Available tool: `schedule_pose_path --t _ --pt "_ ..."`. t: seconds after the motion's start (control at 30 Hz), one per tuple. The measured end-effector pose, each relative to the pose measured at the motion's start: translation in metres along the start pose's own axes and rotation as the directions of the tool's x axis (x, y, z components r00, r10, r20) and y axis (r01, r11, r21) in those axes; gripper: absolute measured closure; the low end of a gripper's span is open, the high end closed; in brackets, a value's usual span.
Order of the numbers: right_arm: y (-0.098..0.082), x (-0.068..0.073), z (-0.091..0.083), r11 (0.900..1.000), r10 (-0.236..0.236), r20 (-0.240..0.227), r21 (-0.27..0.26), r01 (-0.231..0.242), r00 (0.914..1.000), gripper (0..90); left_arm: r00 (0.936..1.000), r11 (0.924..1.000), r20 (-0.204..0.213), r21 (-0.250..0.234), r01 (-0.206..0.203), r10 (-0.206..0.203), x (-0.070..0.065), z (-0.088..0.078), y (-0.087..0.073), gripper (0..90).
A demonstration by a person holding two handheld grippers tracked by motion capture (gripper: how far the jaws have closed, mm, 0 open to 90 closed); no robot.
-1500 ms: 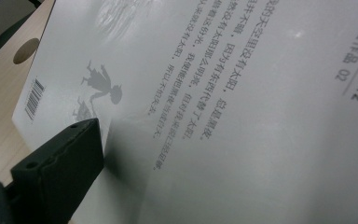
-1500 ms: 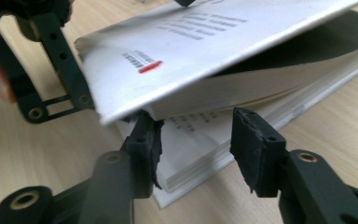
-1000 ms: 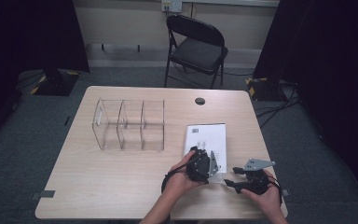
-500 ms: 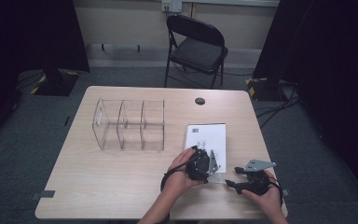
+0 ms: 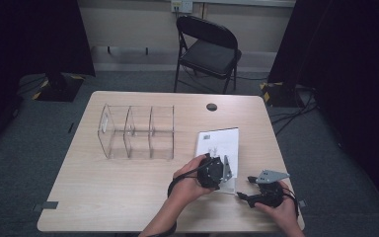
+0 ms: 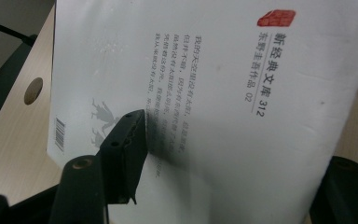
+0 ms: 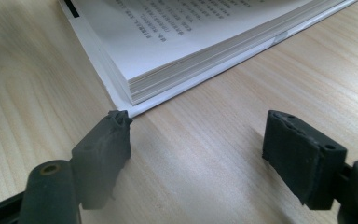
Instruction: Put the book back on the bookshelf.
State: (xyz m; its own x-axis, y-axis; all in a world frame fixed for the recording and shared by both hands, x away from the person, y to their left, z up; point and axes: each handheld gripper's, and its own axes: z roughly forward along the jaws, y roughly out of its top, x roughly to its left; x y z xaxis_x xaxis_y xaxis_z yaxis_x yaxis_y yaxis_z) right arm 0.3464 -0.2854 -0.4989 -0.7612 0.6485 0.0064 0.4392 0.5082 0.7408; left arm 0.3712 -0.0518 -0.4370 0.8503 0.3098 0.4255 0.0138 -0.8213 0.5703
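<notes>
Left jaws on the book's cover, right jaws wide apart at its corner.

The left gripper [image 5: 225, 170] has just been closing, one black finger [image 6: 123, 140] flat against the white cover of the book [image 5: 219, 148]; whether it truly pinches, I cannot tell. The right gripper [image 7: 196, 140] has just been opening, spread with bare wood between, one tip just beside the book's corner. The book lies on the table [image 5: 128, 197], right of the clear organizer [image 5: 135, 132].
</notes>
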Motion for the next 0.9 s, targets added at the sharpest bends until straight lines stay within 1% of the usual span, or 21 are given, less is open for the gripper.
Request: schedule_pose_path --t 0.03,0.07,0.13,0.17,0.2,0.27,0.3,0.33,0.37,0.43,0.47,0.5,0.57,0.6,0.63,0.73,0.8,0.87,0.9 --pt "0.000 0.000 0.000 1.000 -0.003 0.000 0.000 0.003 1.0000 22.0 1.0000 1.0000 -0.007 0.005 0.000 0.000 0.001 -0.001 0.001 38.2" --pt "0.000 0.000 0.000 1.000 -0.004 0.001 0.000 0.004 1.0000 21.9 0.9998 0.9998 -0.004 0.001 0.019 -0.019 0.002 -0.002 0.003 39.0" --pt "0.001 0.000 0.001 1.000 -0.002 0.001 0.000 0.002 1.0000 21.4 0.9998 0.9997 -0.001 0.018 0.018 -0.018 0.006 -0.005 0.006 40.2" --pt "0.001 0.000 0.001 1.000 -0.003 0.001 0.000 0.003 1.0000 21.3 0.9997 0.9994 0.005 0.022 0.026 -0.026 0.008 -0.007 0.008 41.0" --pt "0.001 0.000 0.001 1.000 -0.002 -0.001 0.002 0.002 1.0000 21.2 0.9997 0.9994 0.000 0.022 0.025 -0.025 0.010 -0.008 0.010 41.6" --pt "0.001 0.000 0.001 1.000 -0.006 -0.001 0.000 0.006 1.0000 20.9 0.9993 0.9987 -0.002 0.033 0.039 -0.038 0.013 -0.010 0.014 43.1" --pt "0.001 0.000 0.001 1.000 -0.003 -0.001 0.001 0.003 1.0000 20.9 0.9995 0.9984 0.010 0.047 0.030 -0.031 0.015 -0.012 0.015 43.5" --pt "0.001 0.001 0.002 1.000 -0.003 -0.001 0.001 0.003 1.0000 20.7 0.9991 0.9981 0.004 0.046 0.041 -0.042 0.015 -0.012 0.017 43.8" --pt "0.001 0.001 0.002 1.000 -0.003 0.000 -0.001 0.003 1.0000 20.5 0.9987 0.9976 0.006 0.046 0.051 -0.051 0.016 -0.012 0.018 44.1" --pt "0.001 0.001 0.002 1.000 -0.003 -0.001 0.001 0.003 1.0000 20.4 0.9985 0.9976 0.015 0.047 0.052 -0.053 0.018 -0.013 0.019 44.6" --pt "0.002 0.001 0.002 1.000 -0.005 0.000 0.002 0.005 1.0000 20.2 0.9987 0.9972 0.019 0.057 0.047 -0.048 0.019 -0.014 0.020 44.6" --pt "0.002 0.001 0.003 1.000 -0.007 0.000 0.002 0.007 1.0000 20.1 0.9982 0.9968 0.016 0.056 0.057 -0.058 0.019 -0.015 0.021 44.8" --pt "0.004 0.002 0.005 1.000 -0.009 -0.006 0.001 0.009 0.9999 19.8 0.9981 0.9962 0.022 0.067 0.056 -0.058 0.021 -0.016 0.023 45.2" --pt "0.004 0.003 0.005 1.000 -0.007 -0.006 0.003 0.007 1.0000 19.5 0.9971 0.9957 0.025 0.060 0.070 -0.072 0.021 -0.016 0.024 45.4" --pt "0.006 0.003 0.007 1.000 -0.014 -0.009 0.002 0.014 0.9999 19.5 0.9973 0.9957 0.025 0.064 0.067 -0.068 0.022 -0.017 0.024 45.6" --pt "0.007 0.003 0.009 1.000 -0.015 -0.011 0.004 0.015 0.9998 18.9 0.9967 0.9947 0.035 0.074 0.070 -0.073 0.022 -0.019 0.028 46.0" --pt "0.008 0.003 0.010 1.000 -0.021 -0.009 0.002 0.021 0.9997 18.9 0.9970 0.9945 0.036 0.081 0.065 -0.068 0.022 -0.021 0.030 46.4" --pt "0.008 0.004 0.010 0.999 -0.035 -0.006 -0.002 0.035 0.9994 18.9 0.9964 0.9936 0.046 0.091 0.067 -0.072 0.022 -0.022 0.032 46.6" --pt "0.009 0.005 0.010 0.999 -0.038 -0.002 -0.002 0.038 0.9993 19.0 0.9967 0.9934 0.044 0.094 0.065 -0.069 0.022 -0.023 0.032 46.8"
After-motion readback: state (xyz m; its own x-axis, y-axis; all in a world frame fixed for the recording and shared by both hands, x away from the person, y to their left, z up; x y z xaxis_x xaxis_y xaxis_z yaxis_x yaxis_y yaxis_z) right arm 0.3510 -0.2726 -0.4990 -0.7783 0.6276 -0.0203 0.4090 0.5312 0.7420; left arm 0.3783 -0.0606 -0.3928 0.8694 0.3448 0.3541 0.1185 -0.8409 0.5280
